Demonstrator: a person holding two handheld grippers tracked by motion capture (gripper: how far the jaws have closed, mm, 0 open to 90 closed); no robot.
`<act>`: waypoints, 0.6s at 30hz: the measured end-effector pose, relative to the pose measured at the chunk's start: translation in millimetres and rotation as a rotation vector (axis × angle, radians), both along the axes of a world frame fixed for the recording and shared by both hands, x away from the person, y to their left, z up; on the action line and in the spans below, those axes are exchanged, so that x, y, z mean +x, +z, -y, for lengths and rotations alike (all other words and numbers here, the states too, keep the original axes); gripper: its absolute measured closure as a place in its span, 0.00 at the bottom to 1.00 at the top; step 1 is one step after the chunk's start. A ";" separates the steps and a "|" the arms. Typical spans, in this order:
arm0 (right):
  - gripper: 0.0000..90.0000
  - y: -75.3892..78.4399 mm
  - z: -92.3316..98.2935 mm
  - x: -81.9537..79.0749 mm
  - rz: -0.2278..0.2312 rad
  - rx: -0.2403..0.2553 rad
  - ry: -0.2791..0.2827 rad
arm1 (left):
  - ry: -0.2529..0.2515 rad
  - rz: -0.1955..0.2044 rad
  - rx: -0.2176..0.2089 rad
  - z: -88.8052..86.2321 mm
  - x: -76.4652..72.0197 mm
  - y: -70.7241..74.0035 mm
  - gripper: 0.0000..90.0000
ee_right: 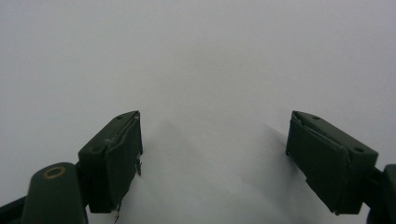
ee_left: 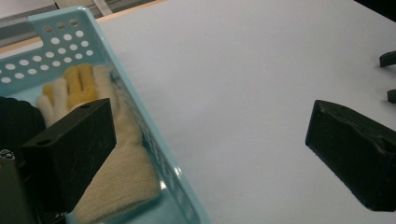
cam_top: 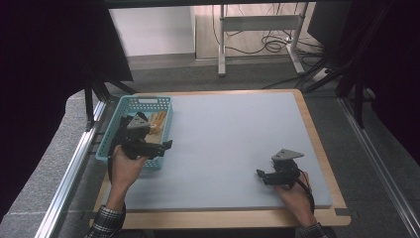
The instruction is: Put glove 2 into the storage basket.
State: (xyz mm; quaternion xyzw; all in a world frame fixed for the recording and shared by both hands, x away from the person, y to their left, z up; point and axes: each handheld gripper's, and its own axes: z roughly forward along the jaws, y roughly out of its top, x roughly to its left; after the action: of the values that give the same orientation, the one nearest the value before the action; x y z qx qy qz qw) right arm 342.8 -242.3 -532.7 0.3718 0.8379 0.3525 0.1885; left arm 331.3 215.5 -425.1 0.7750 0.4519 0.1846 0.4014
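At the left edge of the grey table mat stands a light blue plastic basket, its walls pierced with rows of round holes and a slot handle at the far end. Inside it lies a knitted glove, cream in the cuff and palm, with finger backs coated in mustard yellow; it lies flat against the basket's floor along the wall nearest the mat, fingers pointing to the far end. In the high view it shows as a pale cream and orange strip in the far right part of the basket. The left gripper hovers over the basket's near right corner, held in the person's left hand, and its jaws stand wide apart and hold nothing: in the left gripper view one jaw hangs inside the basket just above the glove's cuff, while the other is out over the bare mat, so the basket's wall runs between them. Whether the inner jaw touches the glove cannot be told. Farther right the mat is plain and pale grey. Near its front right part the right gripper rests low in the person's right hand, well apart from the basket. The right gripper view shows its two dark jaws spread wide, close over the mat, with nothing between them.
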 end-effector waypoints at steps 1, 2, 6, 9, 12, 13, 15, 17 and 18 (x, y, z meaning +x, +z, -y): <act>0.20 0.0 0.0 0.0 0.000 0.000 0.000 | -0.001 0.001 0.001 1.2 -0.2 0.0 0.02; 0.20 0.0 0.0 0.0 0.000 0.000 0.000 | -0.005 0.003 0.000 2.8 -0.3 0.0 0.02; 0.20 0.0 0.0 0.0 0.000 0.000 0.000 | -0.017 0.004 -0.006 9.4 -0.3 -0.7 0.02; 0.20 0.0 0.1 0.1 0.001 -0.001 0.001 | -0.030 0.005 -0.006 14.6 0.0 -1.6 0.02; 0.20 0.0 0.1 0.1 0.001 -0.001 0.000 | -0.046 0.003 -0.012 20.2 0.5 -2.8 0.02; 0.20 0.0 0.1 0.1 0.001 -0.001 0.000 | -0.051 0.003 -0.011 22.1 0.8 -3.2 0.02; 0.20 0.0 0.1 0.1 0.001 -0.001 0.000 | -0.060 0.003 -0.009 26.1 1.1 -4.0 0.01; 0.20 0.0 0.1 0.1 0.001 -0.001 0.000 | -0.069 0.003 -0.012 29.9 1.4 -4.7 0.01; 0.20 0.0 0.1 0.1 0.002 -0.001 0.000 | -0.075 0.003 -0.012 31.9 1.5 -4.9 0.01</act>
State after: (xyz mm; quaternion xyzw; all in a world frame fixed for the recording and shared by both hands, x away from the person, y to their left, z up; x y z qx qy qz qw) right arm 342.9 -242.4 -532.6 0.3713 0.8380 0.3523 0.1893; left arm 332.8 183.6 -430.0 0.7886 0.4232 0.1679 0.4132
